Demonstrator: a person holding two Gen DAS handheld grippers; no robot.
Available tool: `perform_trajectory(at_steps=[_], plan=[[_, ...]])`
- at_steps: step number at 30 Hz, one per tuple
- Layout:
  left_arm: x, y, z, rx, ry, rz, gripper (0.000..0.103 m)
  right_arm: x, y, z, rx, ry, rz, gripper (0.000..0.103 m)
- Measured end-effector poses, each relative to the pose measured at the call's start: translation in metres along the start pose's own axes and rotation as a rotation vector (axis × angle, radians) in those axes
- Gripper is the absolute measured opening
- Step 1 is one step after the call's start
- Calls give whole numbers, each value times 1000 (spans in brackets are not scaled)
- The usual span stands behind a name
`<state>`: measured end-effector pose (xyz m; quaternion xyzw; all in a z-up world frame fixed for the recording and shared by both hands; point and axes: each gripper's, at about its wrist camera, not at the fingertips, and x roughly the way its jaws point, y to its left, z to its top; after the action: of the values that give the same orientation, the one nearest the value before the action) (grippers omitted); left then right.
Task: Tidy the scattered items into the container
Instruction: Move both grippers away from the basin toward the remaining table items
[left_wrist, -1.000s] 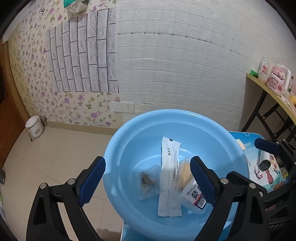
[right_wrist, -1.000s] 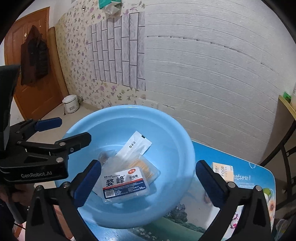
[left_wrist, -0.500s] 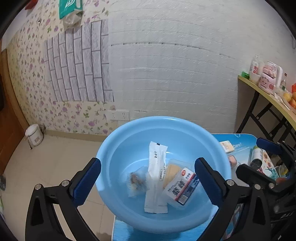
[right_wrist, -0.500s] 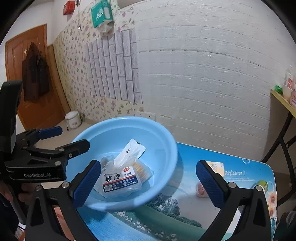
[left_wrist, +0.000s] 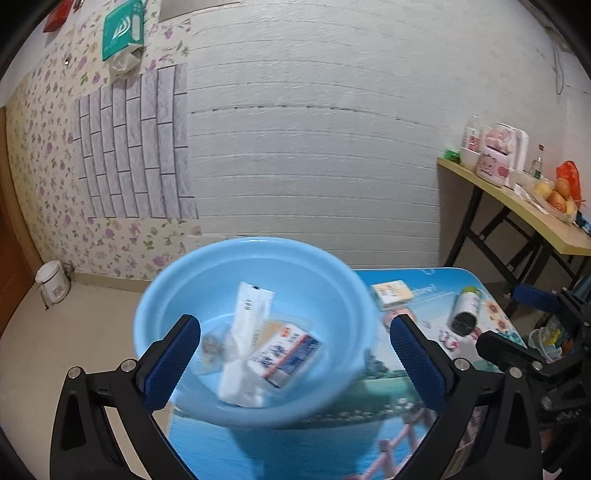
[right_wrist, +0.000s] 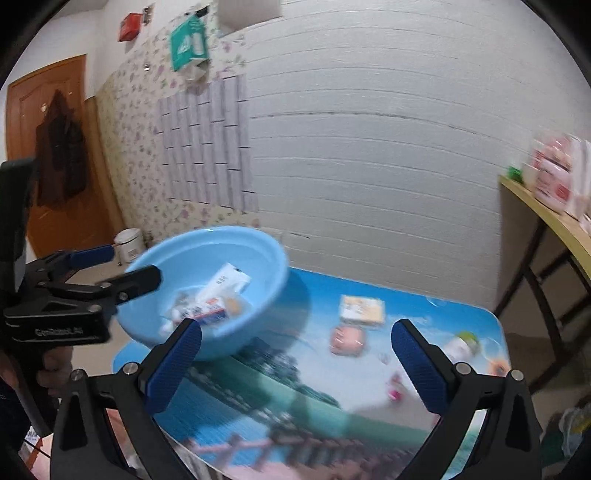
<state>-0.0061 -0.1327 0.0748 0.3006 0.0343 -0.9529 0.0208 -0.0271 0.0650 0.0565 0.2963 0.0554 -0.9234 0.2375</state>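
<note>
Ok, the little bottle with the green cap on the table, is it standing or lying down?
Lying down. The bottle rests on its side on the table, green cap toward the wall, dark base toward the camera, outside the blue basin.

This is a room in a home. One wall has flower wallpaper (left_wrist: 44, 177) and stick-on grey brick tiles (left_wrist: 133, 147), and the wall beside it is painted white brick (left_wrist: 314, 147). A brown wooden door (right_wrist: 44, 147) has dark clothes (right_wrist: 61, 162) hanging on it. A small white bin (left_wrist: 53, 282) stands on the tiled floor (left_wrist: 55, 350) by the wall. A folding side table (left_wrist: 517, 206) holds fruit (left_wrist: 554, 192), bottles (left_wrist: 471, 136) and a pink box (left_wrist: 496, 158). A green tissue pack (left_wrist: 122, 27) hangs high on the wall. A low table (right_wrist: 332, 387) has a bright picture top with sunflowers on it.
</note>
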Motion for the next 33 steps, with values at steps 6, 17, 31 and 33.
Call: perform_trajectory(at_steps=[6, 17, 31, 33], plan=[[3, -36, -15, -7, 29, -59, 103, -18, -50, -31, 102, 30, -150, 103], [7, -83, -30, 17, 60, -122, 103, -49, -92, -61, 190, 24, -128, 103], [8, -105, -32, 62, 71, -113, 103, -46, -125, -83, 211, 46, -129, 103], [10, -108, -32, 58, 78, -114, 103, -48, -128, -84, 197, 46, -135, 103]])
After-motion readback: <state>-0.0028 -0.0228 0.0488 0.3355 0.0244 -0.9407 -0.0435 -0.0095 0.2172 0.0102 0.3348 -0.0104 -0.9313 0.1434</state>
